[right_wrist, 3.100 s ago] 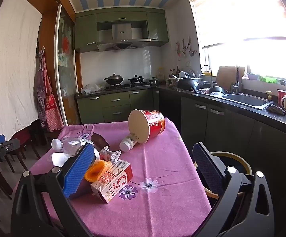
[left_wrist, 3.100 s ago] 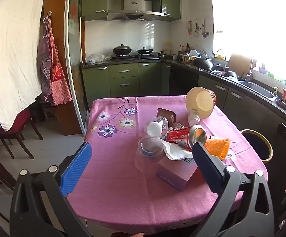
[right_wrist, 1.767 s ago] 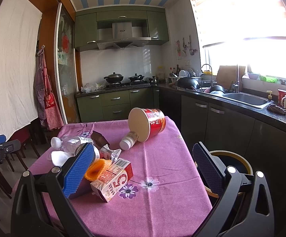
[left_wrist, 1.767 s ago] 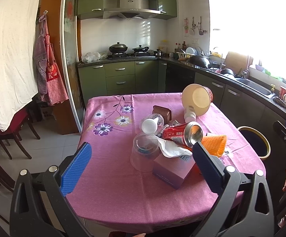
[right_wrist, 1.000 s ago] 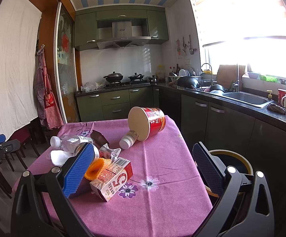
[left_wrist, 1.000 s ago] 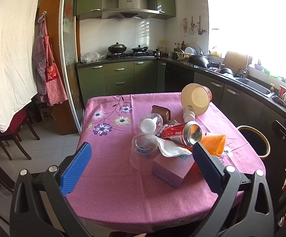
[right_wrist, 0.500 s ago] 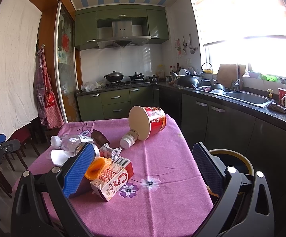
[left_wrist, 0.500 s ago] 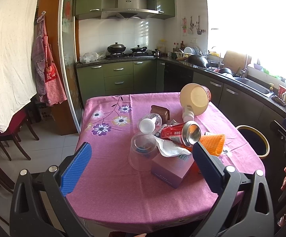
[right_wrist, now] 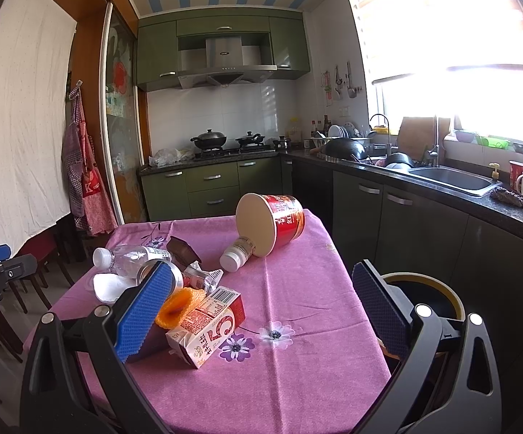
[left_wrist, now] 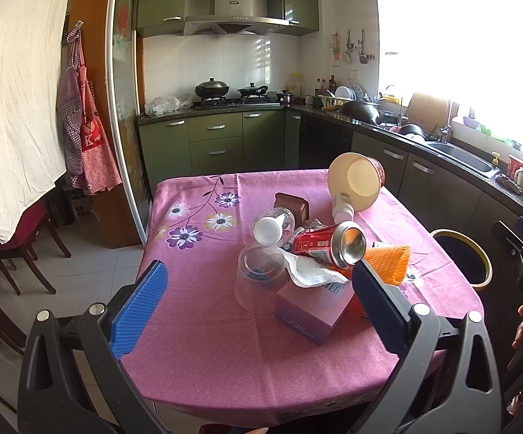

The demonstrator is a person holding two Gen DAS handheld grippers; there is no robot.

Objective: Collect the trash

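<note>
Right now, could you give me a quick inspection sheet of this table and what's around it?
Surface: pink floral tablecloth covers the table.
Job's things: tipped red noodle cup, red can, plastic bottle, milk carton, trash bin beside the table.
Clutter: orange foam net, purple box.
Grippers: left hand-held gripper and right hand-held gripper open, empty.
Cables: nothing seen.
Surroundings: green cabinets, sink.

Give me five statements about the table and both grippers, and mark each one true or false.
1. The left gripper holds the red can. False: it is open and empty.
2. The noodle cup lies on its side. True.
3. The bin stands on the table. False: it stands beside it.
4. The right gripper is open. True.
5. The milk carton stands upright. False: it lies flat.
</note>
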